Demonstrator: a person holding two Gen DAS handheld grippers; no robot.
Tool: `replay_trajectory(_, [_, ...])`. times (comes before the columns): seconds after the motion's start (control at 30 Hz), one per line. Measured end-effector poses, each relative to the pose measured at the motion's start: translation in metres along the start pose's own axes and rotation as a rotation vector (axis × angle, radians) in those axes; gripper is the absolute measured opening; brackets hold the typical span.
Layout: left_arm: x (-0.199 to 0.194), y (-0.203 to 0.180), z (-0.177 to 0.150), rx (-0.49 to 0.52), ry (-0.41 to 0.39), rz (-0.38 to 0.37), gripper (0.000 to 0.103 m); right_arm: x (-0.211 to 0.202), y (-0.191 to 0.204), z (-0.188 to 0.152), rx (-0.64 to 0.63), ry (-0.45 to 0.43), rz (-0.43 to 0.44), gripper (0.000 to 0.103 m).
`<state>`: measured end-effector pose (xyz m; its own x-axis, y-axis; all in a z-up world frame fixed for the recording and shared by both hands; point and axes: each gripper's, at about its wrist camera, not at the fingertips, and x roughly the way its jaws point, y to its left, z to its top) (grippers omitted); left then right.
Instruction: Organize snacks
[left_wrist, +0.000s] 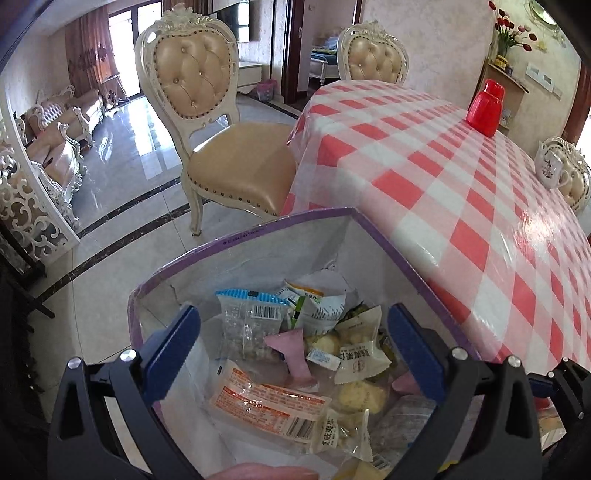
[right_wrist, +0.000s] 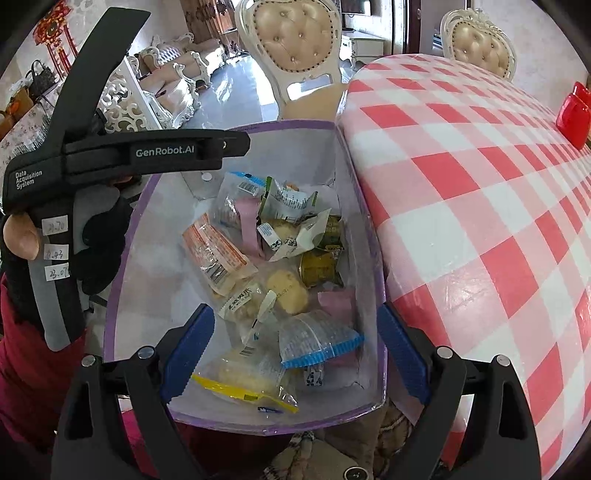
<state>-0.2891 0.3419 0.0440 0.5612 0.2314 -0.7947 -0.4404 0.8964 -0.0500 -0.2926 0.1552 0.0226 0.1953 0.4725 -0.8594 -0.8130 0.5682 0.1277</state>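
A white box with a purple rim sits beside the table edge and holds several wrapped snacks: an orange-printed packet, a blue-edged clear packet, a yellow-edged packet, pink packets and small cakes. My left gripper is open and empty above the box. Its black body shows in the right wrist view over the box's left rim. My right gripper is open and empty above the box's near end.
The table with a red-and-white checked cloth lies right of the box. A red container and a white teapot stand on it. Cream chairs stand on the tiled floor behind the box.
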Motion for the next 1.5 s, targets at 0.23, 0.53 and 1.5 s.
replay_trajectory(0.23, [0.002, -0.005, -0.002, 0.02, 0.011, -0.001, 0.101, 0.002, -0.001, -0.001, 0.005, 0.007, 0.001, 0.087])
replay_trajectory(0.53, [0.004, -0.007, -0.002, 0.027, 0.019, -0.001, 0.101, 0.004, -0.004, 0.0, 0.018, 0.013, -0.001, 0.087])
replay_trajectory(1.5, [0.014, -0.008, -0.006, 0.046, 0.049, 0.027, 0.101, 0.009, -0.009, -0.003, 0.035, 0.027, -0.003, 0.087])
